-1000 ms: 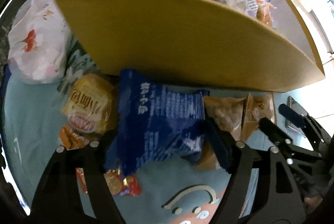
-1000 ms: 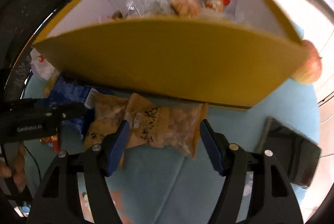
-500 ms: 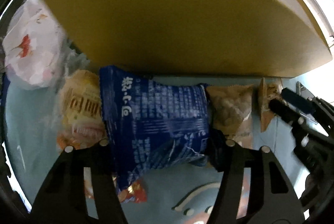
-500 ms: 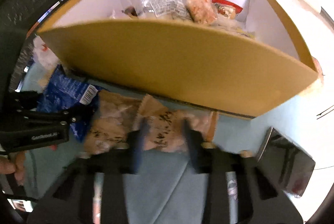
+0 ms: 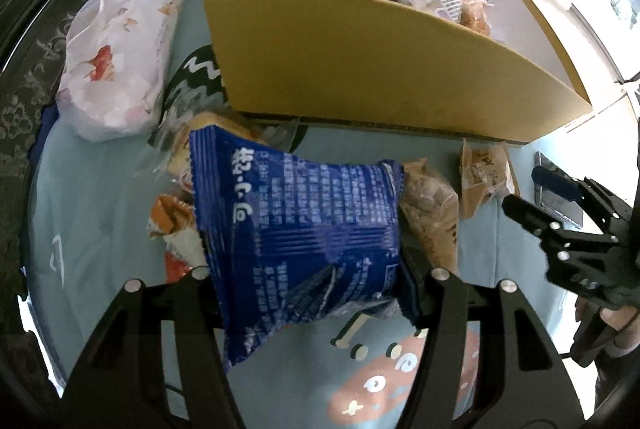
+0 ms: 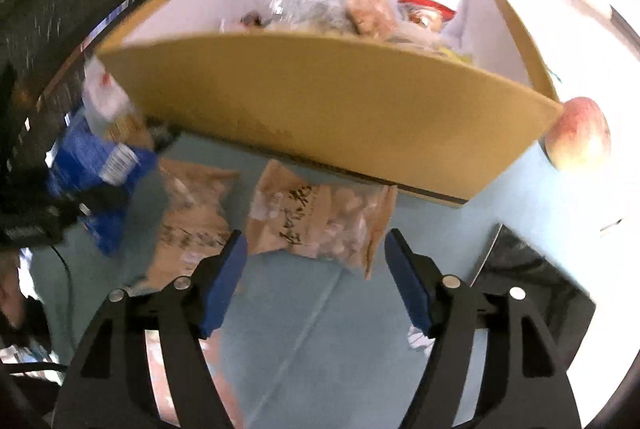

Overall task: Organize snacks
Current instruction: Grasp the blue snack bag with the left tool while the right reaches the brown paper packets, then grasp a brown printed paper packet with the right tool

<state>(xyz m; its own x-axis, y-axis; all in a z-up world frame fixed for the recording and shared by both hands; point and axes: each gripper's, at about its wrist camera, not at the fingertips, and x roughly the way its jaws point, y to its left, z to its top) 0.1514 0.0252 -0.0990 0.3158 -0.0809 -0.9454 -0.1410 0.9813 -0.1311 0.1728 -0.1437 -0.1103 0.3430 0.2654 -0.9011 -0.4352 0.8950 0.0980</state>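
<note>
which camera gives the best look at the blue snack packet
The left wrist view. There the blue snack packet fills the centre, sharp, printed text readable, clamped between the left gripper jaws. The right wrist view shows it only small and motion-blurred at the left edge.

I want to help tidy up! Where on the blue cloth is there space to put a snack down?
There is bare cloth in front of the brown packet, between the right tongs and the box. It is crowded by the blue packet held in the left tongs, where packets overlap.
</note>
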